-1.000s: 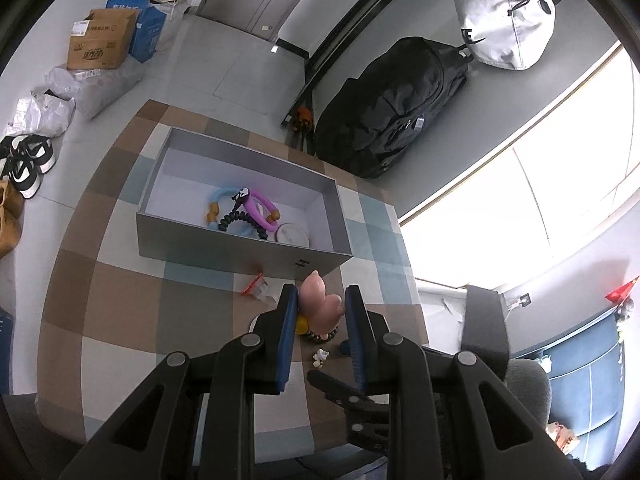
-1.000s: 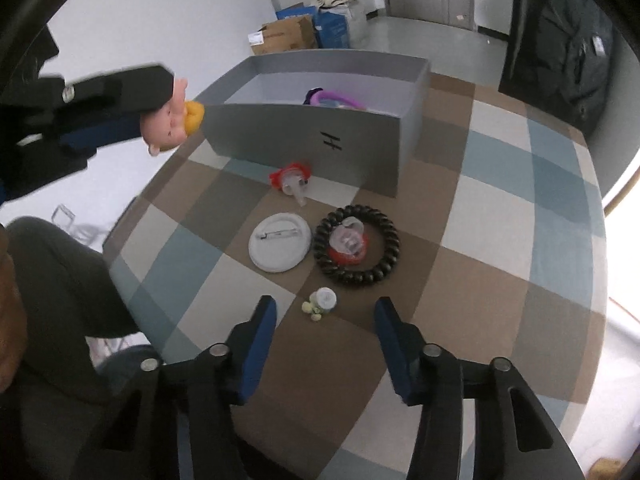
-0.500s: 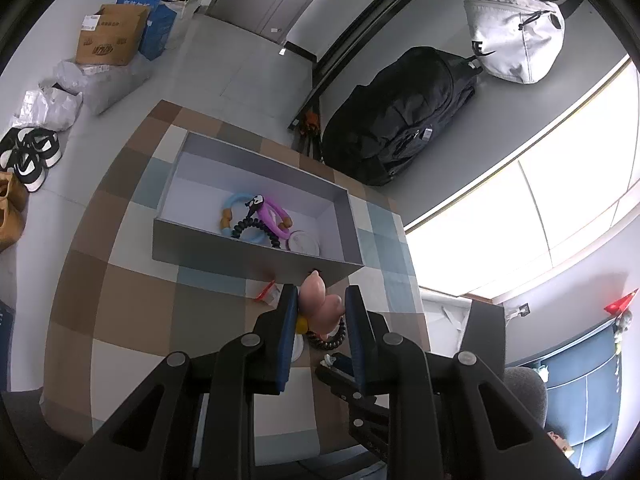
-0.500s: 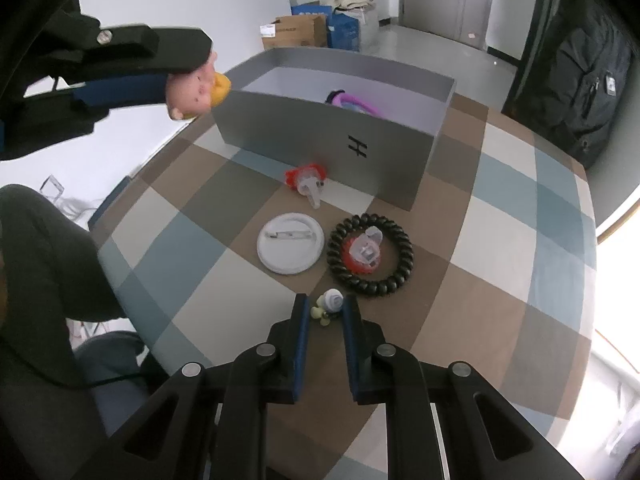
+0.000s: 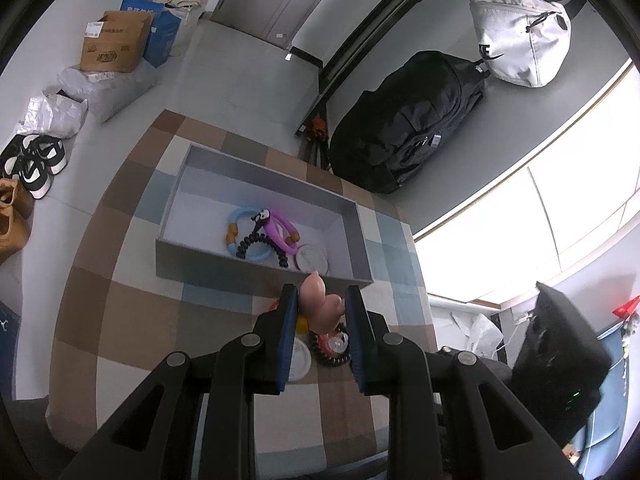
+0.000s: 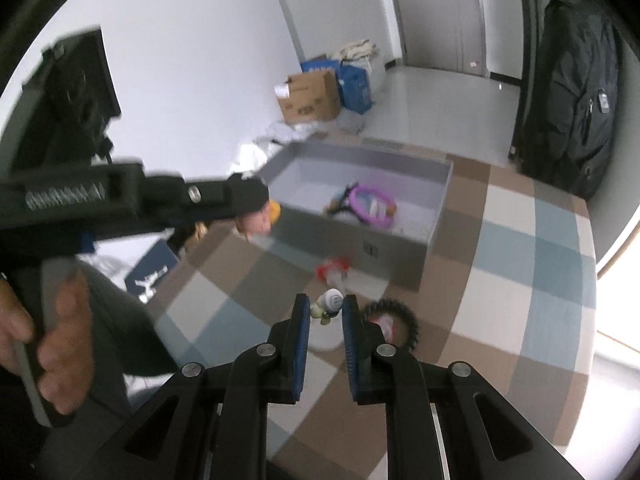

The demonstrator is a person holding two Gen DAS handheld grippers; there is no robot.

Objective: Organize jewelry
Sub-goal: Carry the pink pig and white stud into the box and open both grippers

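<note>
**Q:** Left gripper (image 5: 322,308) — what's in it, and why held up like that?

**A:** Its two fingers are pinched on a pink figurine (image 5: 320,306), a yellow bit showing below. It hangs above the checked table (image 5: 100,304), just short of the grey box (image 5: 256,268). My read: the height is there to get over the near wall before letting go.

**Q:** Right gripper (image 6: 326,312)?

**A:** Pressed onto a small white charm (image 6: 330,302) with pale beads dangling, off the cloth. Frame is blurred, so detail is poor. Likely lifted to follow the figurine into the box.

**Q:** Box contents?

**A:** Blue ring (image 5: 244,236), purple ring (image 5: 282,230), a black beaded strand (image 5: 256,242) draped across both, and a white disc (image 5: 312,258), all clustered toward the right half. Left half bare, so that seems the sensible drop spot.

**Q:** Left outside?

**A:** Black bead bracelet (image 6: 394,320) with a red piece inside, a red-and-white clip (image 6: 334,272) by the box wall, and a white round badge (image 5: 300,360), partly hidden behind the fingers.

**Q:** Risk?

**A:** Figurine is rounded; it may roll on landing.
</note>
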